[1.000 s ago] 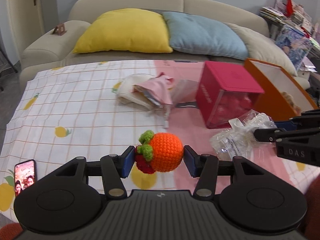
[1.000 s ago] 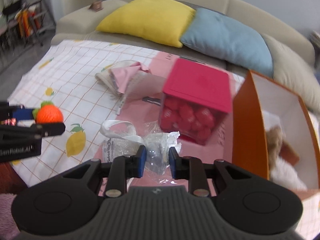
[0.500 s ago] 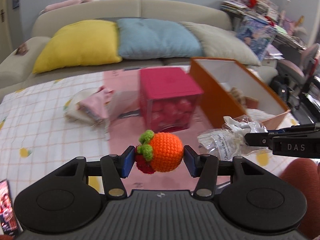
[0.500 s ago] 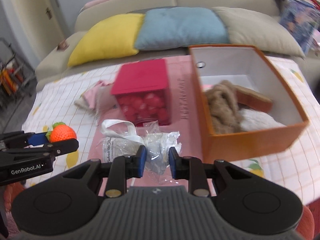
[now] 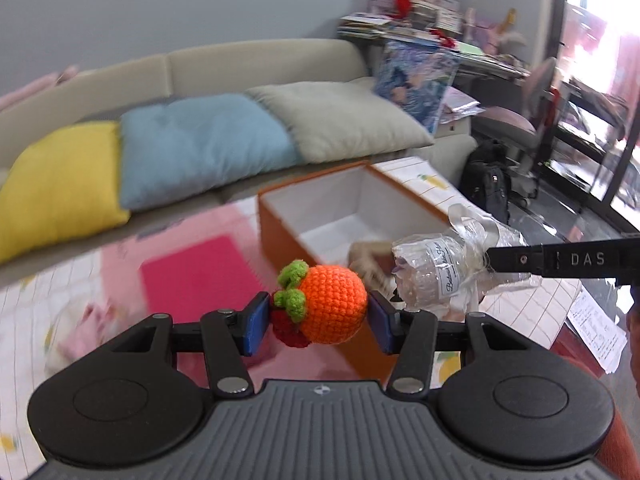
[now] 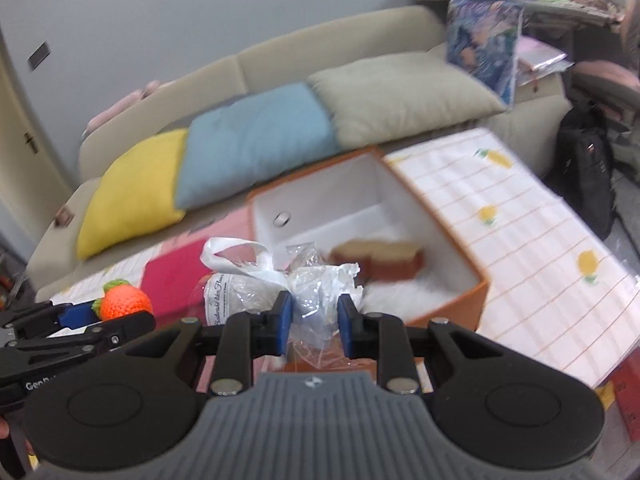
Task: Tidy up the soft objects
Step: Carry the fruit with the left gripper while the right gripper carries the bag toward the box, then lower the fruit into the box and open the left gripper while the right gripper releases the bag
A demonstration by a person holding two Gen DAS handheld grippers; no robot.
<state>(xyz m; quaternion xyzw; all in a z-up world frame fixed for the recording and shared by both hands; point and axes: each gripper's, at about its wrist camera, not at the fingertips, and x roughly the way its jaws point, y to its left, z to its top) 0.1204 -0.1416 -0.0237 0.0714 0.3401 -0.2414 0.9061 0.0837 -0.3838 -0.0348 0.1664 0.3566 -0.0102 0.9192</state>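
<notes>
- left gripper [image 5: 318, 322] clamps crochet orange [image 5: 330, 304], held in air
- right gripper [image 6: 314, 324] pinches plastic bag [image 6: 280, 284], narrow gap
- orange box [image 5: 280, 232] at 12 beyond both, open, brown plush [image 6: 376, 258] inside
- sofa [image 5: 256, 60] cushions far, 11

1. Ahead of the left gripper [image 5: 318, 322], the orange box [image 5: 280, 236] stood open-topped, its far half bare white.
2. Brown plush items [image 6: 376, 258] filled its near part.
3. The right gripper [image 6: 314, 320] and its plastic bag [image 5: 436, 272] crowded the right side.
</notes>
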